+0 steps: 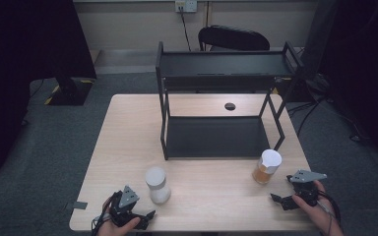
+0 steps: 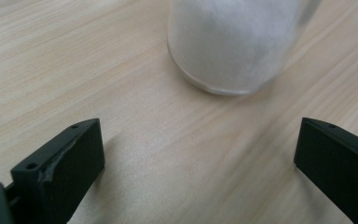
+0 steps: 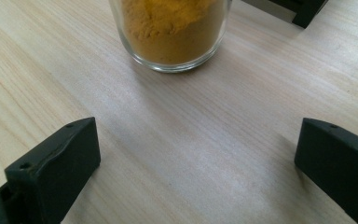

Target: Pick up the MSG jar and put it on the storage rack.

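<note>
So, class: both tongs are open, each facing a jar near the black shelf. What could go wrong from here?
1. The white-powder jar stands tall and narrow; a push from the left tongs before they close could tip it.
2. The orange-powder jar is glass; an off-centre grip by the right tongs might let it slip.
3. It stands close to the shelf's leg, which it could knock when lifted.

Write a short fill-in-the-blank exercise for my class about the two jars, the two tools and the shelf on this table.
1. The clear glass jar of orange-yellow powder stands in front of the ____ tool.
2. The left tool faces the clear glass jar of ____ powder.
3. Both tools have their jaws ____, and neither touches a jar.
4. Both tiers of the black metal two-tier shelf on the pale wooden table are ____.

Missing words: right; white; open; empty
</note>
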The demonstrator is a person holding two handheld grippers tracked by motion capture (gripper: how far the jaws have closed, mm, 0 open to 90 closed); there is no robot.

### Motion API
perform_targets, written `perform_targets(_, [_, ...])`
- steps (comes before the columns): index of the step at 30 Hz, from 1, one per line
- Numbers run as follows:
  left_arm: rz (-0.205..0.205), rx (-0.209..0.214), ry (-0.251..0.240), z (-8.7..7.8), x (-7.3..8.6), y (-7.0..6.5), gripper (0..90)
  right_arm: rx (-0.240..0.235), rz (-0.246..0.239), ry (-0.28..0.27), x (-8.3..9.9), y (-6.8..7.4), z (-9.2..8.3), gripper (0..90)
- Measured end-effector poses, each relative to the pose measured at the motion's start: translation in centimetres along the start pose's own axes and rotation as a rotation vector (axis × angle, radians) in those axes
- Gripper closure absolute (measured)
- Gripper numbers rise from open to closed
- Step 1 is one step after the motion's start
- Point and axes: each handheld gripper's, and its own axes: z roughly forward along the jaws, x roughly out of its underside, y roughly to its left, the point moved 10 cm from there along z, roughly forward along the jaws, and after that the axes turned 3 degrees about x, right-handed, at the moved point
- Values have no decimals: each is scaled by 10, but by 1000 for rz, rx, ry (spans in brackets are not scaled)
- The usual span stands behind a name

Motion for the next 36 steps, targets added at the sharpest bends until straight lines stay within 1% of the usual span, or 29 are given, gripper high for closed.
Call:
perform_targets(2, [-19,15,-27,-2,1,0,24,0,0,0,0,0,0,0])
perform_targets(3, [-22,17,-35,-4,0,0,23,0,0,0,0,0,0,0])
perform_targets(8, [-63,24,-78,-11,-5,2,18,1,0,-1,0,0,0,0])
perform_targets(9, [-65,30,-87,-13,-7,2,18,1,0,-1,0,0,0,0])
perform_targets(13, [-63,30,-103,-17,-12,2,18,0,1,-1,0,0,0,0])
perform_targets(15, [-65,35,-122,-21,-17,3,18,1,1,-1,0,0,0,0])
perform_targets(17, [-55,31,-129,-23,-20,3,18,1,2,0,0,0,0,0])
perform_targets(19, [-53,42,-138,-25,-23,3,18,3,3,-1,0,0,0,0])
perform_targets(23, [-48,49,-146,-25,-29,4,14,7,7,-1,0,1,1,0])
perform_targets(29, [-58,66,-167,-26,-38,6,14,8,8,-1,0,1,1,0])
perform_targets(33, [-50,76,-174,-25,-42,6,14,8,8,-1,0,1,1,0])
perform_targets(34, [-47,88,-178,-24,-45,5,14,8,8,-1,0,1,1,0])
perform_targets(36, [-42,93,-179,-23,-47,4,14,8,9,-1,0,1,1,0])
